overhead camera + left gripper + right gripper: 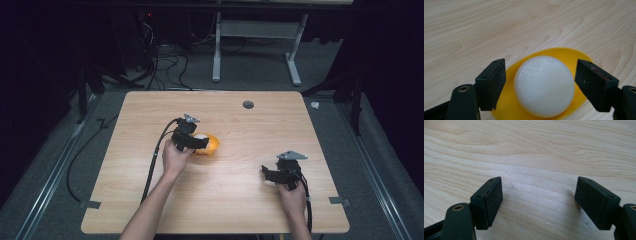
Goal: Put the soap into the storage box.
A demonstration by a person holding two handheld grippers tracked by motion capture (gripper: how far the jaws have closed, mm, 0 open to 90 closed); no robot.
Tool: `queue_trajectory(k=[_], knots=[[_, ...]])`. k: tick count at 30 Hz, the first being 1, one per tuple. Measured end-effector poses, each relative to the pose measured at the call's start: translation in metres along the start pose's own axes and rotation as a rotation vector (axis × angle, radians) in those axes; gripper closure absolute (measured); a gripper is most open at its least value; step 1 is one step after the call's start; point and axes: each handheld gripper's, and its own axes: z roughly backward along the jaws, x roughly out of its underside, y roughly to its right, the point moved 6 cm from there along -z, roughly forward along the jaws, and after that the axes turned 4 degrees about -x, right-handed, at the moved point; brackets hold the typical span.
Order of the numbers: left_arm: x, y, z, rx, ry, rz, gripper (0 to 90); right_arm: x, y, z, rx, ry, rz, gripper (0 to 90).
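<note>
A white ball [544, 86] rests in a shallow yellow bowl [571, 55] on the wooden table. From above, the ball [201, 136] and bowl [212, 144] lie near the table's middle, partly behind my left gripper [199, 142]. In the left gripper view, that gripper [540, 83] is open, its jaws standing on either side of the ball with small gaps and no contact. My right gripper [270, 175] hovers over bare wood at the right front. It [539, 202] is open too, with nothing between its jaws.
The wooden table [240, 200] has a round cable hole [248, 104] near its far edge. Black cables trail off the left edge and front right. Beyond the table stand a white desk frame [260, 35] and floor cables.
</note>
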Motion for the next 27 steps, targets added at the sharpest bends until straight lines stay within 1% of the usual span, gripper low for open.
queue_trajectory(k=[7, 14, 21, 24, 27], knots=[[-0.001, -0.001, 0.012, 0.007, 0.038, -0.002, 25.3, 0.000, 0.000, 0.000, 0.000, 0.000, 0.000, 23.3], [-0.002, -0.007, 0.026, 0.006, 0.071, 0.002, 25.3, 0.000, 0.000, 0.000, 0.000, 0.000, -0.001, 23.3], [0.005, -0.011, 0.037, 0.000, 0.080, -0.005, 25.1, 0.000, 0.000, 0.000, 0.000, 0.000, 0.001, 23.3], [0.006, -0.013, 0.041, -0.003, 0.082, -0.009, 24.9, 0.000, 0.000, 0.000, 0.000, 0.000, 0.001, 23.2], [0.005, -0.013, 0.046, -0.002, 0.095, -0.011, 24.9, 0.000, 0.000, 0.000, 0.000, 0.000, 0.001, 23.3]])
